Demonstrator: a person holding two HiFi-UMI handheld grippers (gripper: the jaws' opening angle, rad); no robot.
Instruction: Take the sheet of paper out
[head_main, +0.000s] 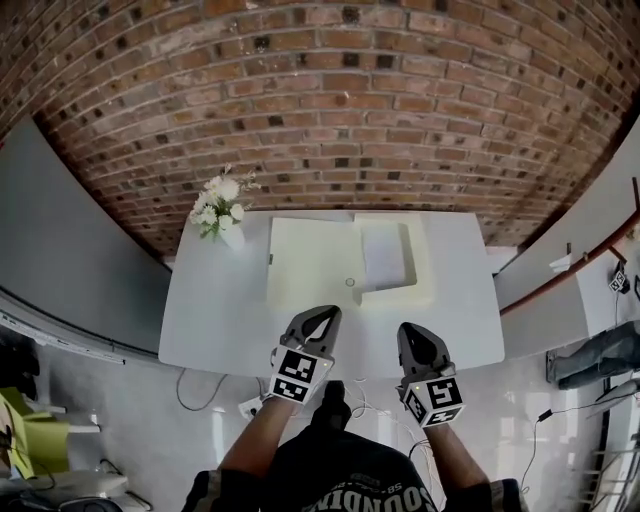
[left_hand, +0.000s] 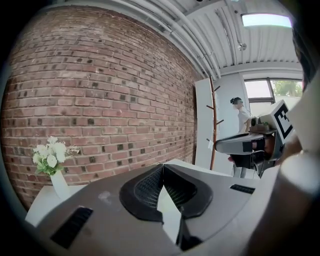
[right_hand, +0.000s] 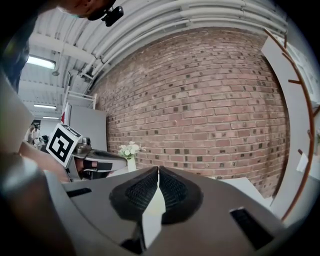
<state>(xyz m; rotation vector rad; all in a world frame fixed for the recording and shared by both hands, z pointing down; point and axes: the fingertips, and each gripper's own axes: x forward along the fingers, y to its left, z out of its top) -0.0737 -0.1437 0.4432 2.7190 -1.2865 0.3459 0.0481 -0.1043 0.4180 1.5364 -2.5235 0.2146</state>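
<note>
Facing a brick wall (head_main: 320, 100), the person holds both tools over the near edge of a white table (head_main: 220, 310), side by side and pointing toward the wall. The left gripper (head_main: 325, 312) has its jaws closed: in the left gripper view the ribbed pads meet at the tips with nothing between them, and only the pale table top shows through the narrow gap farther back. The right gripper (head_main: 412, 330) is in the same condition, with its tips together and nothing clamped. The sheet of paper (head_main: 380, 255) lies flat inside the right-hand, walled half of a pale cream case (head_main: 305, 260), which sits open at the middle of the table. The case's left half is a flat panel. In the head view the sheet is beyond both grippers, and neither of them touches it. The left gripper's tip appears just short of the case's near edge, while the right gripper's tip stands a little farther back from it. A white vase (head_main: 232, 237) of white flowers (head_main: 218, 205) stands at the far left corner of the table, just beside the case and close to the wall.
</note>
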